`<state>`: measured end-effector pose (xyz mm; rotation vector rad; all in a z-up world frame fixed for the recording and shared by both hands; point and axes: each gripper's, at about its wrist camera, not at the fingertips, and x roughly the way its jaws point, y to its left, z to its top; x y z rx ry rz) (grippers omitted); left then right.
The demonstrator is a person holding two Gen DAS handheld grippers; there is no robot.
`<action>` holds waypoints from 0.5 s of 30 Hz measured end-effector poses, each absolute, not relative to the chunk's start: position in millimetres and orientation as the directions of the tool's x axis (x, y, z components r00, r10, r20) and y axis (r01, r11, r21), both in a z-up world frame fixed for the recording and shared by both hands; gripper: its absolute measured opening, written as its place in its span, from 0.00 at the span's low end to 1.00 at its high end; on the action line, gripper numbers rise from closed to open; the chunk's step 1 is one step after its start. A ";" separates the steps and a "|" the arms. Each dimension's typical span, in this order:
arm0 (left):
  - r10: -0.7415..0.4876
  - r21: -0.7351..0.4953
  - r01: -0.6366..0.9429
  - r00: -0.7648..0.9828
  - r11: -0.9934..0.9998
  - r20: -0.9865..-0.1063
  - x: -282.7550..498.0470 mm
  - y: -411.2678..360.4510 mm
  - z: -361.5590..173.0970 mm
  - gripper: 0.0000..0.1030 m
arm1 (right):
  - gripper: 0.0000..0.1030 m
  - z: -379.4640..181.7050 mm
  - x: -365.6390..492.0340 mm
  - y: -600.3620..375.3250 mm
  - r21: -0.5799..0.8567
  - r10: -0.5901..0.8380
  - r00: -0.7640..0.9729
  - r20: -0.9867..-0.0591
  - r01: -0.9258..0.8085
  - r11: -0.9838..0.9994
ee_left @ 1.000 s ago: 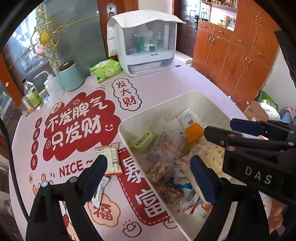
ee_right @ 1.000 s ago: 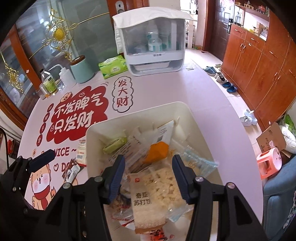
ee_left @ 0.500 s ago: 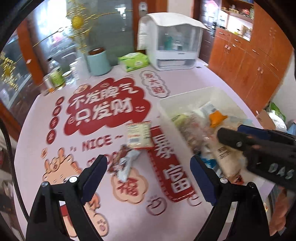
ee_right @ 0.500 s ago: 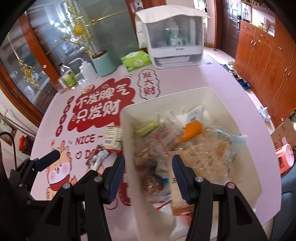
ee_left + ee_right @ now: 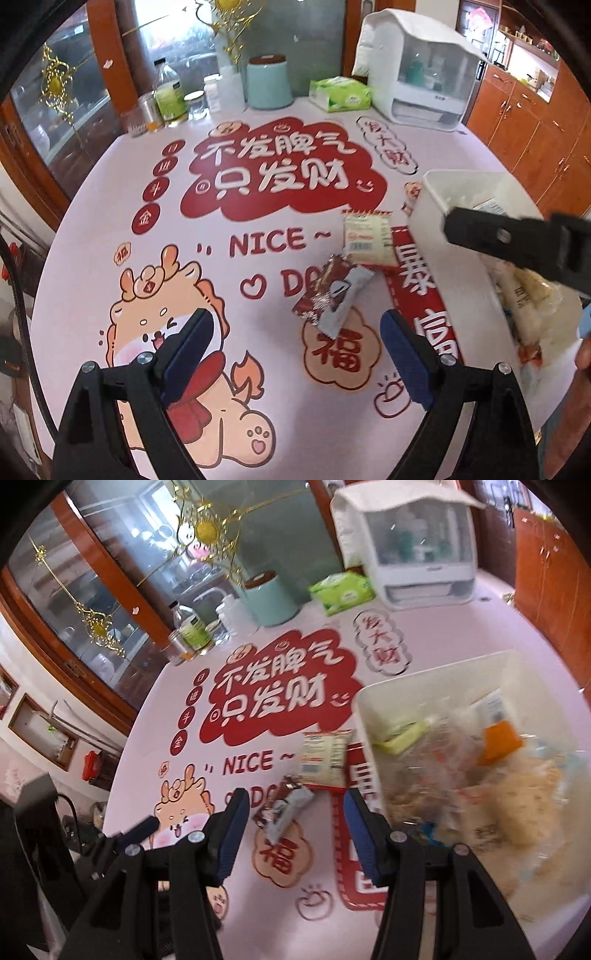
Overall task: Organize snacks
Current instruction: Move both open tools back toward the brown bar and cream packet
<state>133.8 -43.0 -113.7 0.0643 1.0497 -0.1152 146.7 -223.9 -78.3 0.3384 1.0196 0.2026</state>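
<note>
Both grippers are empty, the left gripper wide and the right gripper narrower, aimed at two snack packets on the table (not yet in the white bin).

My left wrist view looks steeply down along its fingers at the printed tablecloth, close above it, with the white bin at its right edge. My right wrist view faces the same way from further right, over the bin. Both share the loose snack packets and the far clutter.
</note>
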 end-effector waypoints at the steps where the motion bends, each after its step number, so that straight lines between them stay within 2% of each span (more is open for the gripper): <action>1: -0.062 -0.001 0.124 0.490 0.992 -0.870 134.5 -41.4 -116.1 0.89 | 0.52 -81.4 150.0 -220.7 0.374 0.328 0.505 -0.798 -0.011 0.928; 8: -0.058 -0.020 0.087 0.463 0.996 -0.884 150.5 -27.8 -137.1 0.89 | 0.52 -115.0 179.9 -190.4 0.389 0.361 0.466 -0.808 -0.037 0.920; 15: -0.073 -0.041 0.086 0.419 0.995 -0.905 165.9 -27.2 -164.0 0.89 | 0.53 -153.4 203.3 -182.9 0.334 0.303 0.485 -0.820 -0.023 0.942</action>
